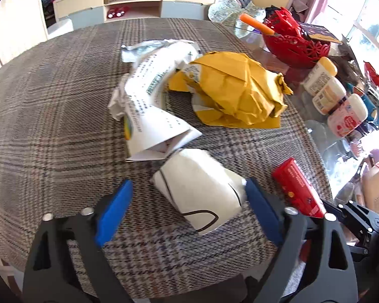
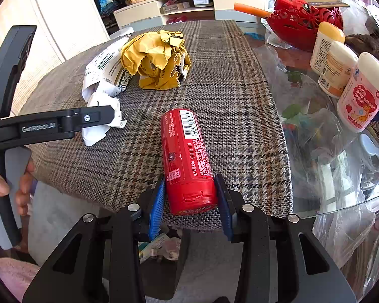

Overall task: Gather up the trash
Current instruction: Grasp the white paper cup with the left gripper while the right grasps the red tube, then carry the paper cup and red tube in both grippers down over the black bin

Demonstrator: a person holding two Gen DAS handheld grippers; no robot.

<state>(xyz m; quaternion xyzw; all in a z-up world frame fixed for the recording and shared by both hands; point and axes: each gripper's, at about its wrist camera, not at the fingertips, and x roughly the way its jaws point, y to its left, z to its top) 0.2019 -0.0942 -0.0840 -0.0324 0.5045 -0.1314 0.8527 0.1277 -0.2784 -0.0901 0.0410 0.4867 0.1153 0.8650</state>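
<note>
Currently two grabs are set up at once, which is the main risk. Right tongs [image 2: 189,192] are clamped on the near end of the red tube [image 2: 187,159], which lies on the checked cloth [image 2: 240,106] at the front edge of the bench. The grip is at the very end of a round, smooth body, so I'd expect it to tip or roll out on the lift.

Left tongs [image 1: 188,197] are unclenched, straddling the white paper wad [image 1: 199,189]; the right pad [image 1: 259,202] looks to touch it, the left one stands clear. Closing off-centre could shove the wad sideways instead of pinching it, and soft paper may just crush and slip.

The two tools sit close together, so they could clash when both lift.

Remaining trash: the printed leaflet [image 1: 149,96] and the yellow crumpled bag [image 1: 240,88], touching each other mid-cloth.

Hard to make out:
- no bin in either view
- the wad's underside and the tube's cap end are hidden
- the clutter under the glass top is unreadable
- left-wrist view is blurred near the wad
</note>
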